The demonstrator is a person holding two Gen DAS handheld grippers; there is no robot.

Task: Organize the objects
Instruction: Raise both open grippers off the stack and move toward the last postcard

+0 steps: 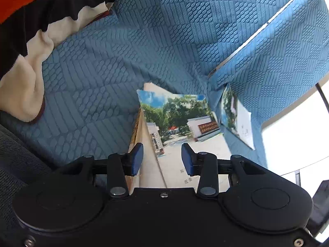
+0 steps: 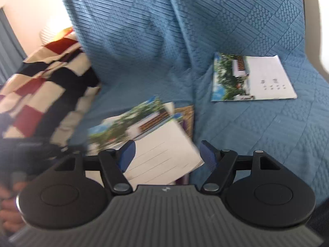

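A small pile of booklets (image 1: 181,123) with a photo of trees and a building on the cover lies on the blue quilted sofa cover (image 1: 92,78). My left gripper (image 1: 162,154) hovers over its near end, open; the pads stand either side of the cover without pressing it. In the right wrist view, which is blurred, the same pile (image 2: 156,144) lies askew beneath my right gripper (image 2: 167,152), whose jaws stand wide and empty. A brown-edged book (image 2: 186,115) shows under the pile. One more booklet (image 2: 253,78) lies apart on the armrest side, also visible from the left wrist (image 1: 236,117).
A red, black and cream checked blanket (image 1: 30,30) is heaped on the seat to the left (image 2: 47,86). The backrest (image 2: 144,30) rises behind the pile. A hand (image 2: 8,210) shows at the lower left. A bright window lies beyond the armrest (image 1: 277,51).
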